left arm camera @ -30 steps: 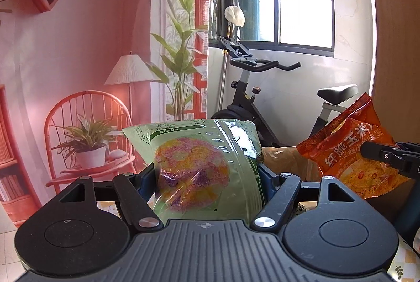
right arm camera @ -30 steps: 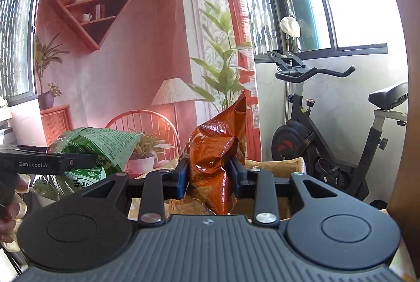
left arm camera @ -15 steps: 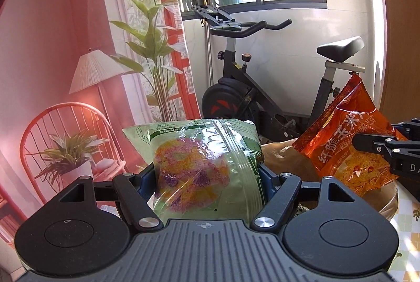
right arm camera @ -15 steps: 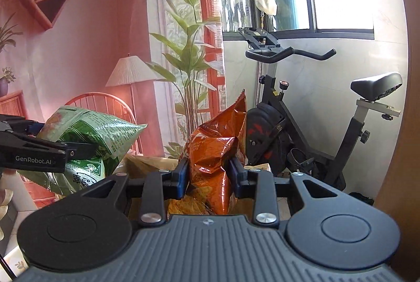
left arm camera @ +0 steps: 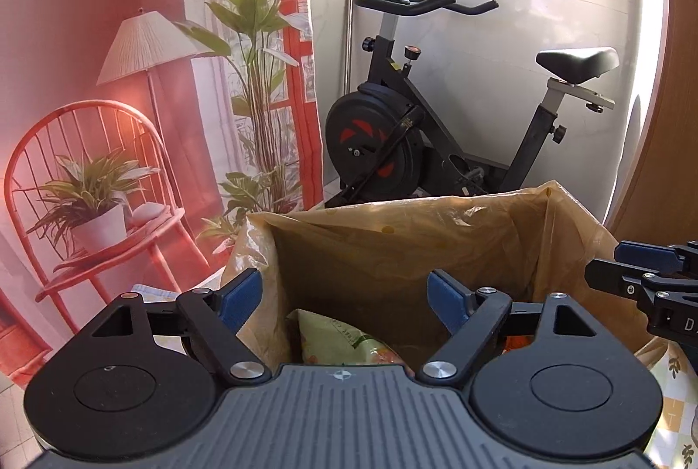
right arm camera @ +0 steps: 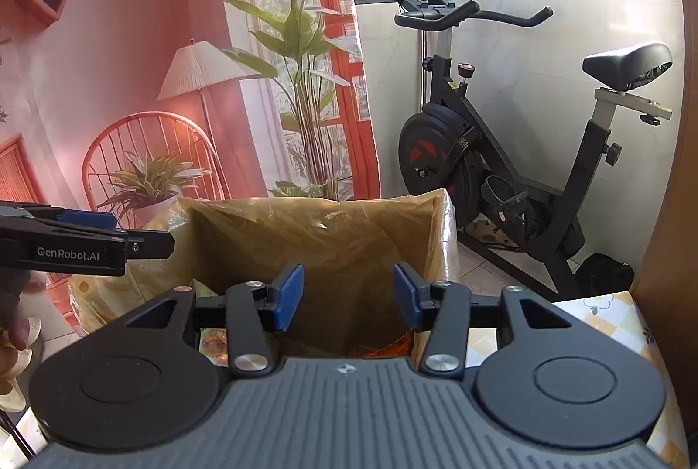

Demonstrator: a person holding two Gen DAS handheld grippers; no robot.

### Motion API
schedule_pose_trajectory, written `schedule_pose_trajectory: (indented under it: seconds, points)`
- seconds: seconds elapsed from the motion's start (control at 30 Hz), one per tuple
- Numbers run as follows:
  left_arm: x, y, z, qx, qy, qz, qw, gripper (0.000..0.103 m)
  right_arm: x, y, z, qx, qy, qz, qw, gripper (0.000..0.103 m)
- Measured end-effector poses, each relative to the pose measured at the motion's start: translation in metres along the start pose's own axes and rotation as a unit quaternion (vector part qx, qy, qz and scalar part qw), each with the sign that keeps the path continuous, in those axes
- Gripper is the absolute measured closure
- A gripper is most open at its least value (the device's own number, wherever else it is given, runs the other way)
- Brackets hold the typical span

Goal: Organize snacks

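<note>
Both tongs spread w/ nothing in them: left tongs (left arm camera: 344, 294); right tongs (right arm camera: 347, 296); green snack bag (left arm camera: 344, 342) and orange snack bag (right arm camera: 388, 347) lie inside the plastic-lined box (left arm camera: 414, 233).

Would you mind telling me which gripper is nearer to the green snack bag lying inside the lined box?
Left. The left gripper hangs open directly above the green snack bag in the lined box; the right gripper, also open, is over the box's other side, above the orange bag.

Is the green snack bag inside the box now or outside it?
Inside. The green snack bag lies down in the plastic-lined box, under the open left gripper.
</note>
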State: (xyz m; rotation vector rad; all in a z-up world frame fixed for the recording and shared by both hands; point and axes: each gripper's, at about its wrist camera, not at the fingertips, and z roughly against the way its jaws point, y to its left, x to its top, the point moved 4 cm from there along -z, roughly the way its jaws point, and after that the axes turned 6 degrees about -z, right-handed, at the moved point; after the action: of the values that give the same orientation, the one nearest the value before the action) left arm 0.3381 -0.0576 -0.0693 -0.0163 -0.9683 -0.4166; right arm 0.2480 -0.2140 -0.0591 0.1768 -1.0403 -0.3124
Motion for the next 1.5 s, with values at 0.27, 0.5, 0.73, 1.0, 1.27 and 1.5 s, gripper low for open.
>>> schedule_pose_trajectory:
  seconds: [0.27, 0.5, 0.73, 1.0, 1.27, 1.5]
  points:
    - [-0.006, 0.027, 0.056, -0.001, -0.019, 0.052, 0.9985, 0.018, 0.006, -0.002, 0.035, 0.019, -0.014, -0.022, 0.999, 0.054]
    - [-0.035, 0.048, 0.109, 0.008, -0.031, 0.071, 0.9969, 0.018, -0.009, 0.000, 0.069, 0.044, -0.024, -0.026, 0.998, 0.048]
    - [-0.106, 0.040, 0.135, -0.010, -0.034, 0.058, 0.9977, 0.018, -0.057, 0.002, 0.083, 0.041, -0.021, -0.012, 0.999, 0.033]
    - [-0.191, -0.008, 0.113, -0.086, -0.002, 0.048, 0.9951, 0.014, -0.129, 0.009, 0.072, 0.032, 0.036, 0.011, 0.999, 0.032]
    - [-0.225, -0.005, 0.081, -0.115, 0.053, 0.041, 0.9912, 0.014, -0.181, 0.021, 0.076, 0.034, 0.087, 0.024, 0.995, 0.027]
    - [-0.240, -0.028, 0.088, -0.156, 0.054, 0.012, 0.9862, 0.014, -0.217, 0.016, 0.084, 0.019, 0.111, 0.017, 0.993, 0.027]
